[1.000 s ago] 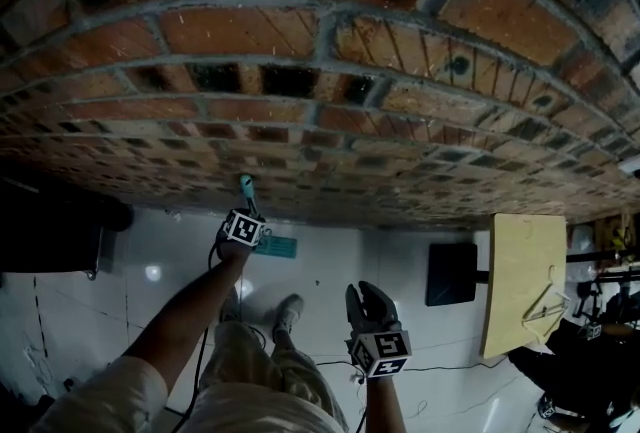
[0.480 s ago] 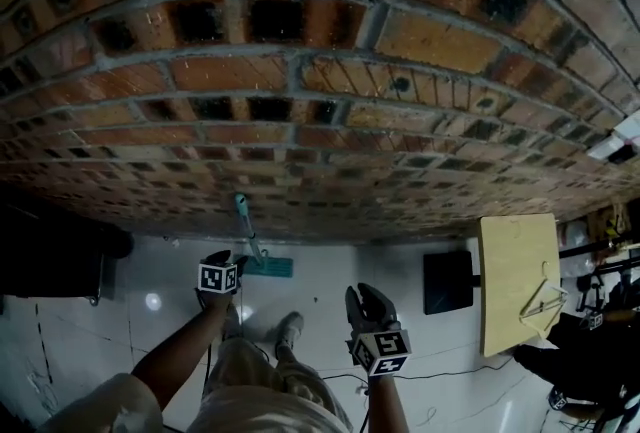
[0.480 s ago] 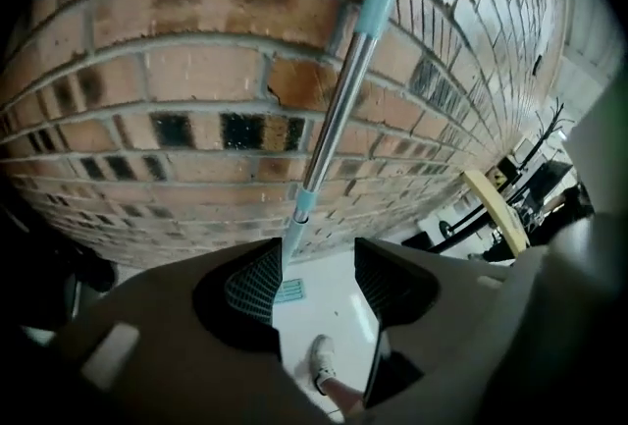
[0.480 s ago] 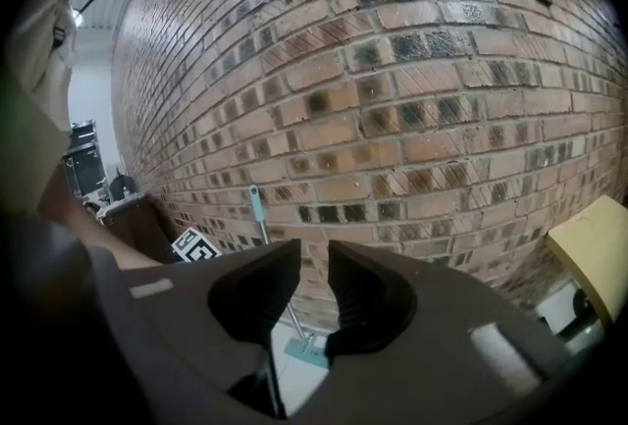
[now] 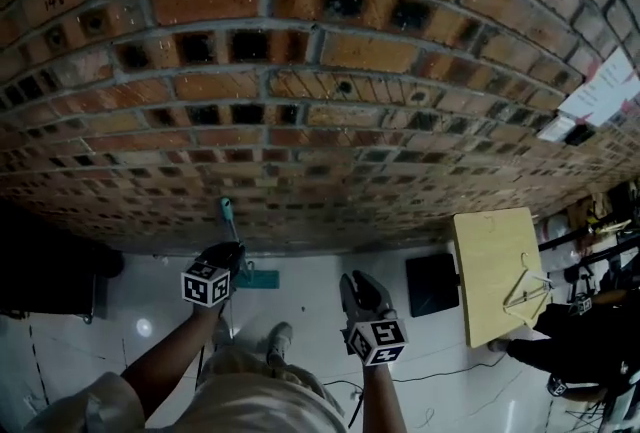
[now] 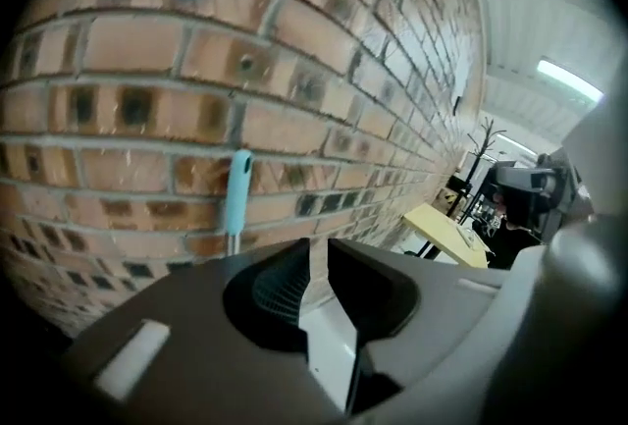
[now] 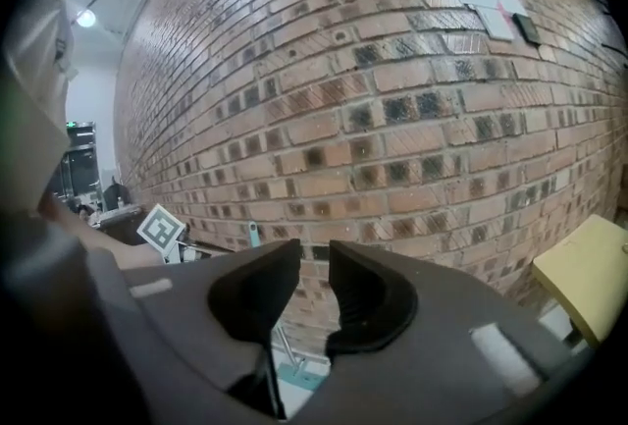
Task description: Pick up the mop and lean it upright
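The mop stands leaned against the brick wall, its head on the floor, while my left gripper hangs just beside the shaft, jaws closing on nothing; my right gripper hovers nearby, jaws a slit apart and empty. Best now, I judge, is drawing clear without brushing the handle. Where shaft meets head is too dark to make out

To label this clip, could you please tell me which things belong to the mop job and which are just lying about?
Job: mop, leaning on brick wall; left gripper, jaws closing, empty.
Lying about: yellow table, hanger, black panel, papers on wall.
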`<act>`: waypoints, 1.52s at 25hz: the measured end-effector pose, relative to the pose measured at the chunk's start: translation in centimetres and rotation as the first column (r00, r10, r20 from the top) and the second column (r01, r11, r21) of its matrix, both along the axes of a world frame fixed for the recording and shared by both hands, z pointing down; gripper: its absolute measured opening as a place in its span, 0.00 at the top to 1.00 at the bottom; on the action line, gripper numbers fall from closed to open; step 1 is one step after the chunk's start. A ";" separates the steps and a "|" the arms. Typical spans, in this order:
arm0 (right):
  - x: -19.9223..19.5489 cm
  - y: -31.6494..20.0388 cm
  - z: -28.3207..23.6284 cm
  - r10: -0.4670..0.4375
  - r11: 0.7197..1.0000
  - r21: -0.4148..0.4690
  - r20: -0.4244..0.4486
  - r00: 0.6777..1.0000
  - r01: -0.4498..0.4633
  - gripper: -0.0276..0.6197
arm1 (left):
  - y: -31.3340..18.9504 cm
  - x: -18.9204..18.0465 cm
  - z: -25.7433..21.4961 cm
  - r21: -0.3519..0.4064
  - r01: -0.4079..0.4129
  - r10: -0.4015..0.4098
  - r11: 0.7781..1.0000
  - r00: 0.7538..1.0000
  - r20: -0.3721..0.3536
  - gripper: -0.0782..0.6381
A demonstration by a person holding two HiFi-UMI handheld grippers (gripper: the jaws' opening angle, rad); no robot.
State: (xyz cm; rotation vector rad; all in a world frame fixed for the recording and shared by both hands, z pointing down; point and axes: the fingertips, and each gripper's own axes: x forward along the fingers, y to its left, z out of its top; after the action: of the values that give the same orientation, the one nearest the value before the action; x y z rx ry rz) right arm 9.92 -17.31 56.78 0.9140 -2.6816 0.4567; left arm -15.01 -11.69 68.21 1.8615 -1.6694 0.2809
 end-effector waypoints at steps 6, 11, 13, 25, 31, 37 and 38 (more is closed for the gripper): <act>2.9 0.0 -5.2 0.070 0.995 0.064 0.049 0.996 -0.073 0.81 | -3.4 6.5 -9.9 0.191 -0.193 0.186 0.962 0.981 0.053 0.83; 7.0 0.5 -9.3 0.168 0.976 0.129 0.072 0.983 -0.176 0.81 | -4.7 12.8 -14.7 0.267 -0.326 0.329 0.907 0.944 0.036 0.85; 8.9 0.8 -10.9 0.209 0.964 0.151 0.078 0.975 -0.219 0.81 | -4.9 15.1 -16.1 0.286 -0.363 0.373 0.887 0.928 0.023 0.86; 19.6 6.4 -16.5 0.452 0.857 0.230 0.099 0.887 -0.462 0.81 | -2.9 28.3 -21.4 0.360 -0.615 0.656 0.702 0.755 0.011 0.86; 23.6 9.4 -16.6 0.545 0.800 0.232 0.103 0.832 -0.553 0.81 | -1.4 32.5 -22.4 0.365 -0.695 0.740 0.619 0.672 0.026 0.86; 26.1 11.4 -16.3 0.599 0.764 0.228 0.100 0.795 -0.604 0.81 | -0.7 34.7 -22.8 0.361 -0.734 0.777 0.575 0.628 0.039 0.86; 26.4 11.6 -16.3 0.605 0.759 0.227 0.100 0.790 -0.610 0.81 | -0.6 34.9 -22.8 0.360 -0.737 0.781 0.571 0.624 0.039 0.86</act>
State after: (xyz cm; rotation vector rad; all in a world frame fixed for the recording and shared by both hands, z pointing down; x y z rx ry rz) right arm 36.28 -5.70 40.45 1.8869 -2.4308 0.2460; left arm 19.94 -12.26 45.37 2.7487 -0.7362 0.2095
